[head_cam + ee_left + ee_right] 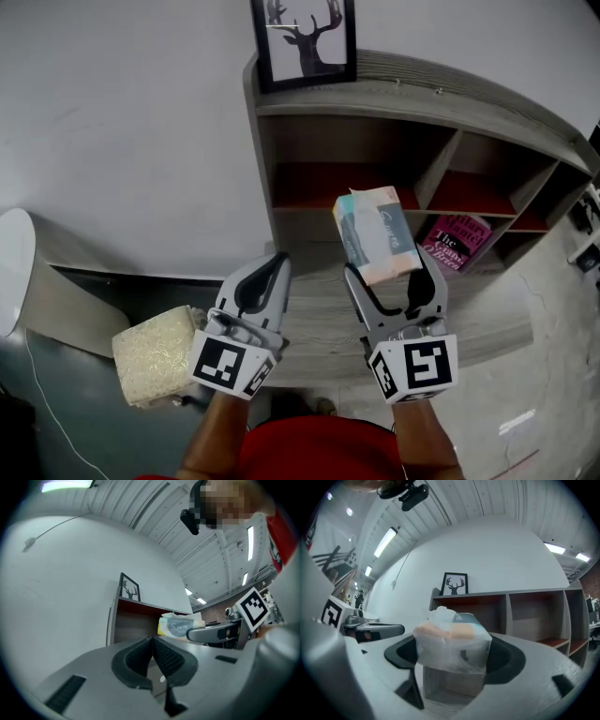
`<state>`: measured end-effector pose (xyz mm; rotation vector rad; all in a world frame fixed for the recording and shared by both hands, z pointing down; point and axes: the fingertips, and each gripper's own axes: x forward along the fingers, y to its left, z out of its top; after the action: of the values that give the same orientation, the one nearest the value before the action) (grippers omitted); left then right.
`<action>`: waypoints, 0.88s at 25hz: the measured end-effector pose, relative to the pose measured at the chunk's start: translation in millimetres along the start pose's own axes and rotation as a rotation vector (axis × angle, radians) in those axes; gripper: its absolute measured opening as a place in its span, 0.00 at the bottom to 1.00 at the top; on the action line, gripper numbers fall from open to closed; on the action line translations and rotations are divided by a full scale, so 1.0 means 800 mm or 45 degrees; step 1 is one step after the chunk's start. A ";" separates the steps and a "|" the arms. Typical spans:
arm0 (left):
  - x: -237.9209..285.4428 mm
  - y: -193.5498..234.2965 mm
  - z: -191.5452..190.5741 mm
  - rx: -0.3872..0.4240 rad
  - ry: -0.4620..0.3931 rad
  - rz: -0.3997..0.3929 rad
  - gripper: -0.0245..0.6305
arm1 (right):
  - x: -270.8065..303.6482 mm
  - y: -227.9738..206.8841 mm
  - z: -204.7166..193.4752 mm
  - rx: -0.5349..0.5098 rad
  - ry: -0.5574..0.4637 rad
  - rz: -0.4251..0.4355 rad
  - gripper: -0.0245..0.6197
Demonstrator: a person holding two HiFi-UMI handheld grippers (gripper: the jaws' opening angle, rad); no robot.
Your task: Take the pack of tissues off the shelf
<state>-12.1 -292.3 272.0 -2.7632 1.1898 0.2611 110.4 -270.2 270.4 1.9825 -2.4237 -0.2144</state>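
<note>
The pack of tissues (378,234) is clamped between the jaws of the right gripper (392,274) and held in the air on the near side of the shelf (412,103), clear of its compartments. The removal is judged all but done; only carrying the pack away is left. The pack is a soft, plastic-wrapped block with a pale grey-blue printed face, peach edging and a tuft of tissue at its far end, and its wrap is slightly creased at the grip. The left gripper (274,266) is closed with nothing in it, just left of the pack. A book (457,242) is seen in a right compartment.
</note>
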 end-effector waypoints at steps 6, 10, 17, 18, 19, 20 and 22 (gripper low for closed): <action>-0.001 -0.006 0.001 0.017 0.004 0.006 0.05 | -0.013 -0.001 -0.018 0.018 0.025 -0.009 0.66; 0.002 -0.007 -0.002 0.021 0.014 0.003 0.05 | -0.012 -0.001 -0.021 0.009 0.029 -0.006 0.66; 0.007 -0.008 -0.004 0.019 0.017 -0.008 0.05 | -0.007 -0.008 -0.021 0.002 0.029 -0.017 0.66; 0.007 -0.008 -0.004 0.020 0.018 -0.008 0.05 | -0.007 -0.008 -0.022 0.002 0.030 -0.017 0.66; 0.007 -0.008 -0.005 0.020 0.019 -0.008 0.05 | -0.006 -0.009 -0.023 0.002 0.031 -0.018 0.66; 0.007 -0.007 -0.005 0.021 0.019 -0.008 0.05 | -0.005 -0.009 -0.023 0.003 0.033 -0.017 0.66; 0.008 -0.007 -0.005 0.023 0.019 -0.007 0.05 | -0.003 -0.009 -0.025 0.004 0.038 -0.016 0.66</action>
<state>-3.2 -293.8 274.7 -2.7577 1.1815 0.2289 120.0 -271.3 289.9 1.9885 -2.3957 -0.1796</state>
